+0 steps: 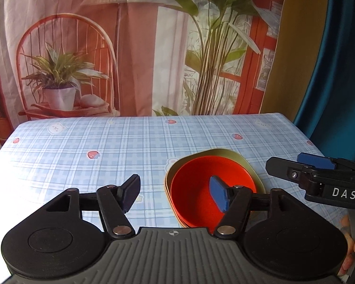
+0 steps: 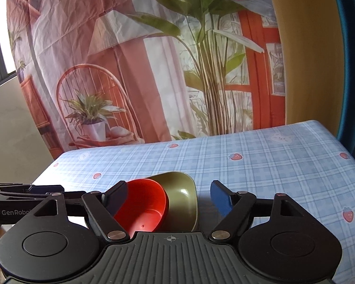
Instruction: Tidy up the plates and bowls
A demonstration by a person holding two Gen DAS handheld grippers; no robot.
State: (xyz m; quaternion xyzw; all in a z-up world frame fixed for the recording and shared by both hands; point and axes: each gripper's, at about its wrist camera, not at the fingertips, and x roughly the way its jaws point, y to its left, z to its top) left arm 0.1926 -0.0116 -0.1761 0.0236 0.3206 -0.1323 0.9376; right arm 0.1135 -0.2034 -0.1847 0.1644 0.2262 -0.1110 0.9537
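A red bowl [image 1: 196,189] sits nested in an olive-green bowl [image 1: 234,157] on the blue checked tablecloth [image 1: 106,146]. My left gripper [image 1: 175,193] is open and empty; its right finger hangs over the red bowl. My right gripper [image 2: 169,197] is open and empty, just above and in front of both bowls, red [image 2: 144,207] and green [image 2: 182,194]. The right gripper also shows in the left wrist view [image 1: 303,165], to the right of the bowls. The left gripper shows in the right wrist view [image 2: 26,190] at the left.
A printed backdrop curtain [image 1: 130,47] hangs behind the table's far edge. A blue curtain [image 1: 338,71] hangs at the right. The tablecloth [image 2: 272,165] spreads left of and beyond the bowls.
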